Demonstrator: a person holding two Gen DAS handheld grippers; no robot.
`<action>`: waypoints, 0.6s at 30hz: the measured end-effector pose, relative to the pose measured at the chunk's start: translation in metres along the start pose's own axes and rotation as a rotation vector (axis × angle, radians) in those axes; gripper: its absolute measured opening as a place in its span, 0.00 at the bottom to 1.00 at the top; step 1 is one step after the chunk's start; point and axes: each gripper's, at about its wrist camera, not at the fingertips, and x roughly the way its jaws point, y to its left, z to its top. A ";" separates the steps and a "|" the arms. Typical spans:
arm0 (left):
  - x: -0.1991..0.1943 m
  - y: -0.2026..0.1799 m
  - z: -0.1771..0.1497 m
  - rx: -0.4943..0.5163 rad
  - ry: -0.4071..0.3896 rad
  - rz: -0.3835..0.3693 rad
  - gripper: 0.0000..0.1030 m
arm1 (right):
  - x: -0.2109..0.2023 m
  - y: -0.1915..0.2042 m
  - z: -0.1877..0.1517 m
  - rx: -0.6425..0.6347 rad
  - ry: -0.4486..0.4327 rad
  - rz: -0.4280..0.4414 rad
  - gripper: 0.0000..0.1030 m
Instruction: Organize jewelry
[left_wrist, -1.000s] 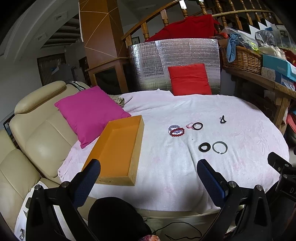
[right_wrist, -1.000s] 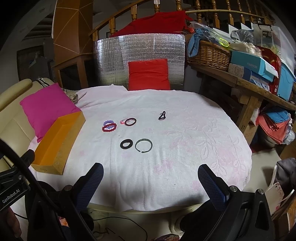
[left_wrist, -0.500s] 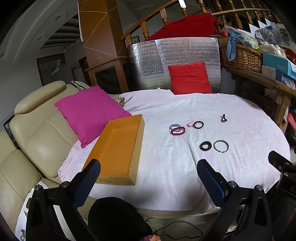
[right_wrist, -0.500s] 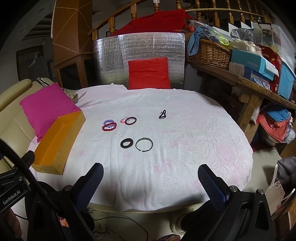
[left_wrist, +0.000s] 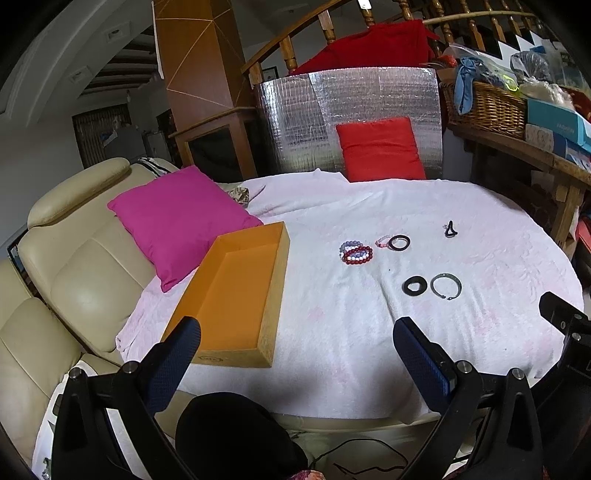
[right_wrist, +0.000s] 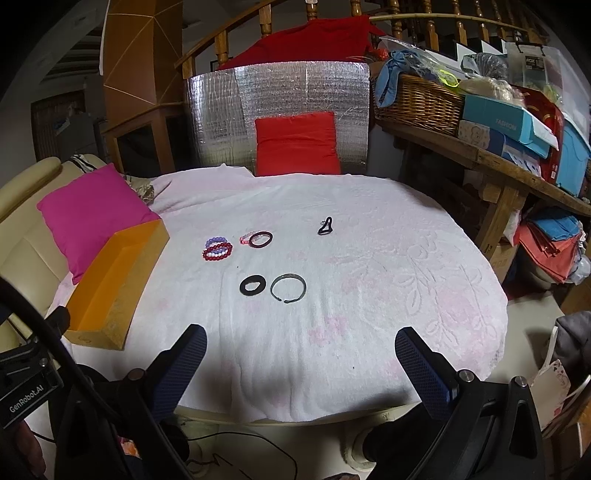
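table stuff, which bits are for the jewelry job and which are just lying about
For the job: orange tray, bead bracelets, dark ring, black ring, green bangle, small black clip.

Lying about: pink cushion, red cushion, wicker basket, boxes.

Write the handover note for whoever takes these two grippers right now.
Left gripper: open, holding nothing, short of the table's near edge. Right gripper: the same.
Orange box: at the cloth's left edge, nothing visible inside.
On the white cloth: beaded bracelets, dark ring on a pink band, black clip, black ring, open grey bangle.
Done: nothing boxed.
Left: every piece, presumably into the box.
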 end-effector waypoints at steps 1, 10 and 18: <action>0.002 -0.001 0.000 0.002 0.000 0.002 1.00 | 0.002 0.000 0.001 0.001 0.000 0.000 1.00; 0.086 -0.011 0.013 0.005 0.120 -0.091 1.00 | 0.066 -0.017 0.013 -0.014 0.047 0.073 1.00; 0.203 -0.049 0.018 0.035 0.280 -0.165 1.00 | 0.186 -0.034 0.027 0.020 0.228 0.227 0.96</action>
